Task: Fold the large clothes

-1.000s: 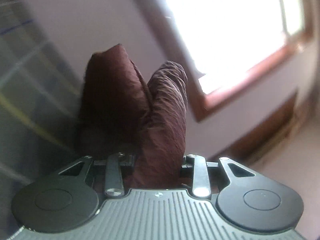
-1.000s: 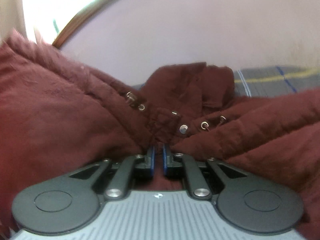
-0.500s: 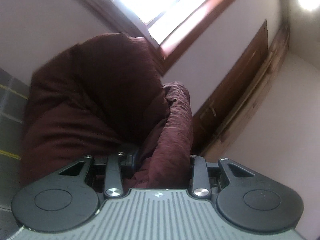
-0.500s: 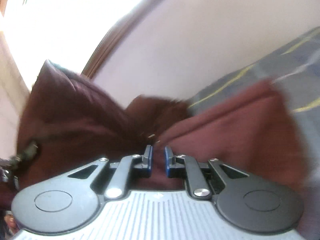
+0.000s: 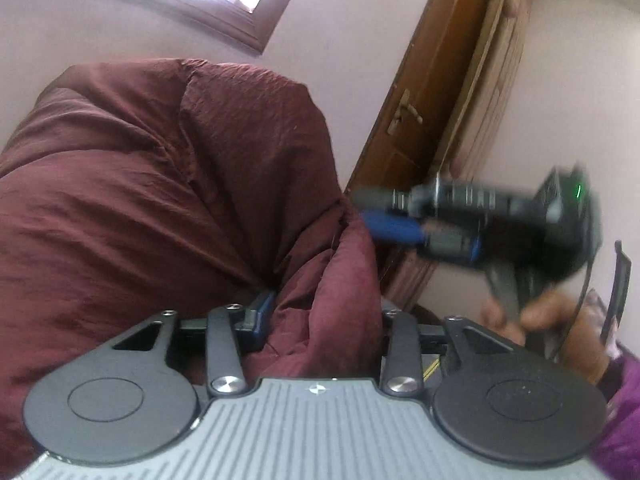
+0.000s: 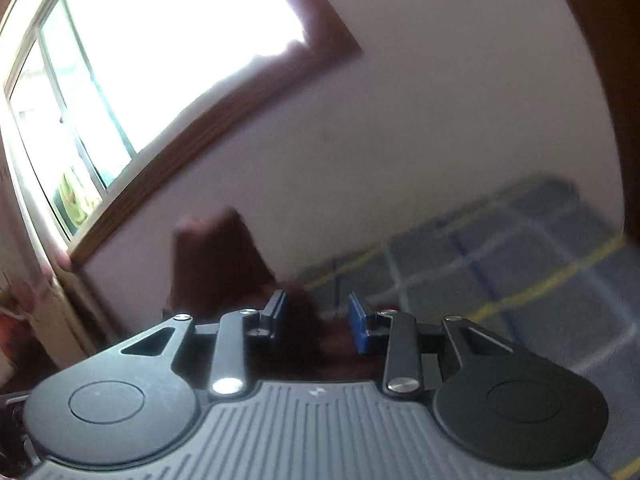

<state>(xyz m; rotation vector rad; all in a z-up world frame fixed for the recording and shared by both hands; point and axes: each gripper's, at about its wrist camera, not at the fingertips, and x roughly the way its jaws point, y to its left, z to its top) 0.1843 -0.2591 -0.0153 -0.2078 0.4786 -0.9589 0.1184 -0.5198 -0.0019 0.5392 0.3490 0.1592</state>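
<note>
A large maroon padded jacket [image 5: 160, 200] fills the left and middle of the left wrist view, lifted in front of the wall. My left gripper [image 5: 320, 320] is shut on a thick fold of it. My right gripper [image 5: 372, 216] shows there too, blurred, at the jacket's right edge. In the right wrist view my right gripper [image 6: 316, 316] is open, its blue pads apart, with dark maroon cloth [image 6: 224, 264] blurred beyond and between them; I cannot tell if it touches.
A brown wooden door [image 5: 432, 100] stands right of the jacket. A bright window [image 6: 140, 60] with a brown frame is in the pale wall. A grey plaid bedsheet [image 6: 520, 264] with yellow and blue lines lies at lower right.
My right gripper has opened and let go of the jacket, and swung up toward the wall. My left gripper has lifted and tilted, still holding the fold.
</note>
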